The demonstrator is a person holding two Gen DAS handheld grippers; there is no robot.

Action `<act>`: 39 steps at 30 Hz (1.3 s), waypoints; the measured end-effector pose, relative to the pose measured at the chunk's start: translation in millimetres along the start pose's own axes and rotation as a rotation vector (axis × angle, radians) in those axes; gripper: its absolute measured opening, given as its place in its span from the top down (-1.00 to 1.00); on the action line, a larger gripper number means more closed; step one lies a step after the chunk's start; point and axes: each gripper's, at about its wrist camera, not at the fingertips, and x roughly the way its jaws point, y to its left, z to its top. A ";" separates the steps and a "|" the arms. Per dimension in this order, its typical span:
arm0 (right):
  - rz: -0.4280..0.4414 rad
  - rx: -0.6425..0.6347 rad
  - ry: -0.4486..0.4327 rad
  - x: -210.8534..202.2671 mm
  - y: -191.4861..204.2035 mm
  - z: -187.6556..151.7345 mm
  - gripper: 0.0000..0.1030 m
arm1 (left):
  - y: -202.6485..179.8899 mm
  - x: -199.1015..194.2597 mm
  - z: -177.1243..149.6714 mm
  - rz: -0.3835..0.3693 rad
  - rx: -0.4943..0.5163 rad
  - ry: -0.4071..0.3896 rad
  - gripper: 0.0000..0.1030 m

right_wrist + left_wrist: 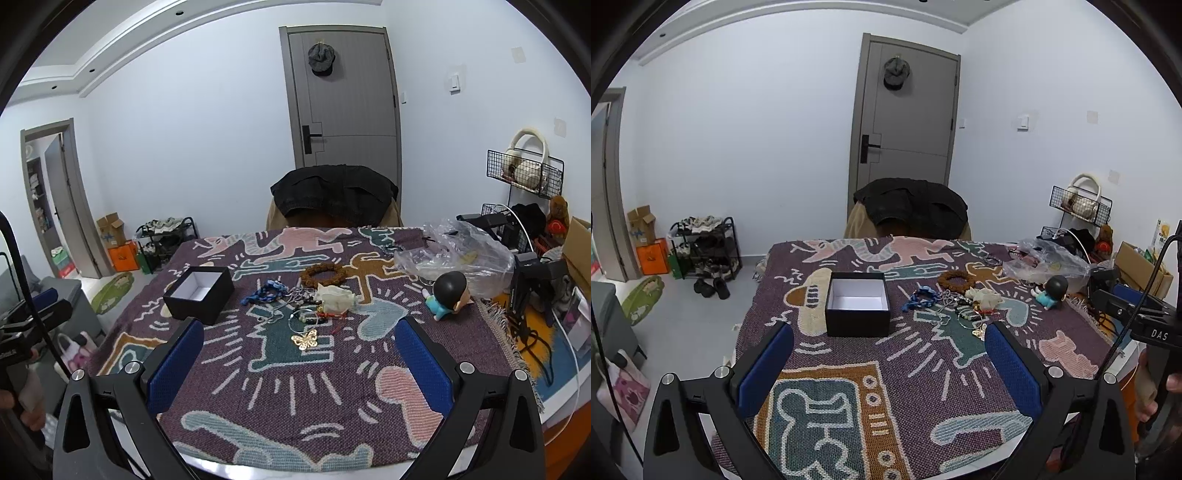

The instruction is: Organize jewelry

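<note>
Even soft light, warped fisheye edges

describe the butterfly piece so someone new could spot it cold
Start at the black box on the patterned cloth, then look right to the jewelry pile. The butterfly lies at the pile's near edge, closest to the camera. It is the only flat, gold, winged piece; its neighbours are rings, beads and cords.

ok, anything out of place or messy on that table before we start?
Yes. The jewelry lies in a loose, overlapping heap on the blanket, right of the open black box, which looks empty. A toy figure lies tipped on its side, and a crumpled plastic bag sprawls behind it. Both grippers are open and hold nothing.
</note>
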 end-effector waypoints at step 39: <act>0.149 0.032 0.407 180.9 -36.4 -38.0 -0.48 | -37.9 170.6 -8.9 -0.143 0.063 0.260 -0.14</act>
